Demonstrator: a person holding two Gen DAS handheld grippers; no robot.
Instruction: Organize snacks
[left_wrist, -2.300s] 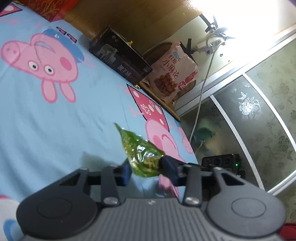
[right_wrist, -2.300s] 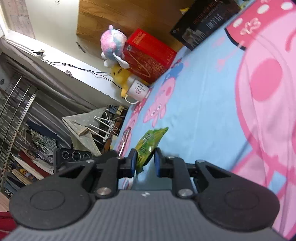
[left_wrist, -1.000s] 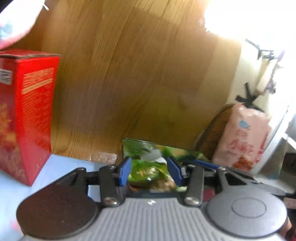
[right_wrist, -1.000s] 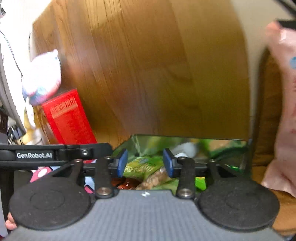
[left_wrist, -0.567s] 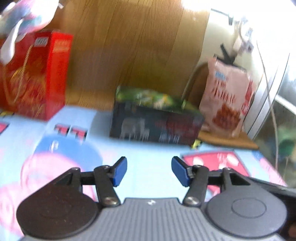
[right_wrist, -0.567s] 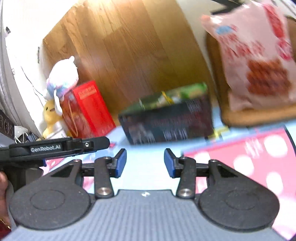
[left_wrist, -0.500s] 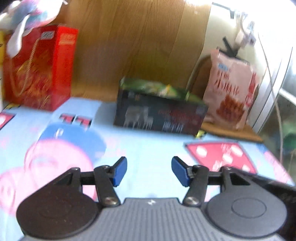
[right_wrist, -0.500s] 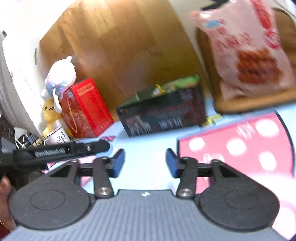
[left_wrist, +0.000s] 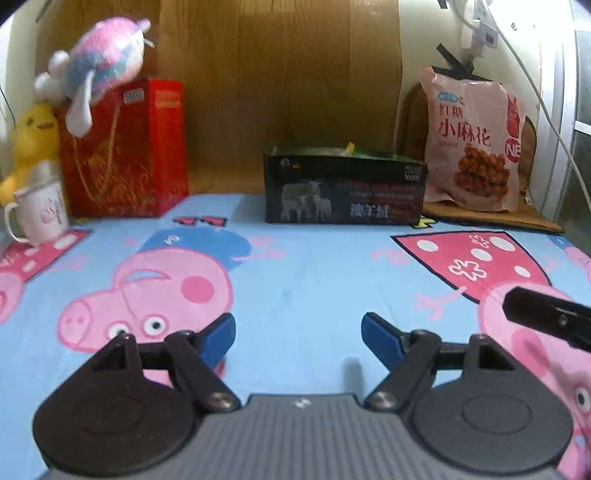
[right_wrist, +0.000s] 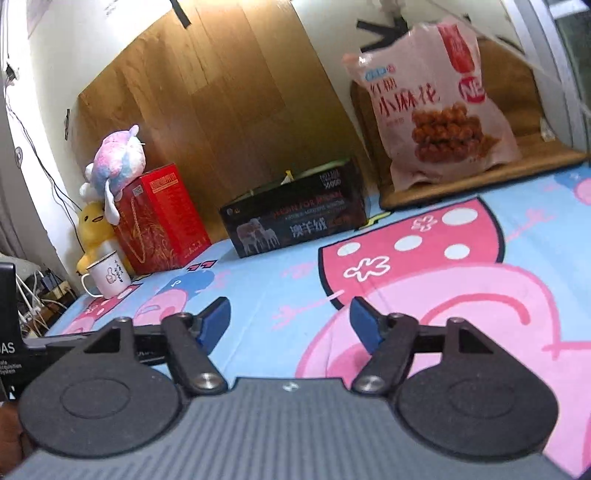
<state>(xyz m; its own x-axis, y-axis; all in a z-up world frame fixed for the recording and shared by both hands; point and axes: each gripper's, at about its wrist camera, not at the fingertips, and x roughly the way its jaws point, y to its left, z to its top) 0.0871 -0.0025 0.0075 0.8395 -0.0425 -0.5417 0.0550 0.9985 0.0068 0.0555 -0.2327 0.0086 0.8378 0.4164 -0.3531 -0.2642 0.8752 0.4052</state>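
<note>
A blue cartoon-pig bedsheet (left_wrist: 314, 280) stretches to a wooden headboard (left_wrist: 280, 74). We hold both tools low over it, tipped slightly downward. Our left gripper (left_wrist: 298, 332) and right gripper (right_wrist: 290, 319) each have their jaws opening, with nothing between them. We count one black box (left_wrist: 343, 195) against the headboard, one pink snack bag (left_wrist: 472, 144) leaning just right of it, one red gift bag (left_wrist: 125, 147), one mug (left_wrist: 40, 214) and two plush toys. Green snack packets (left_wrist: 332, 150) barely peek over the box rim; their number stays unclear to us.
</note>
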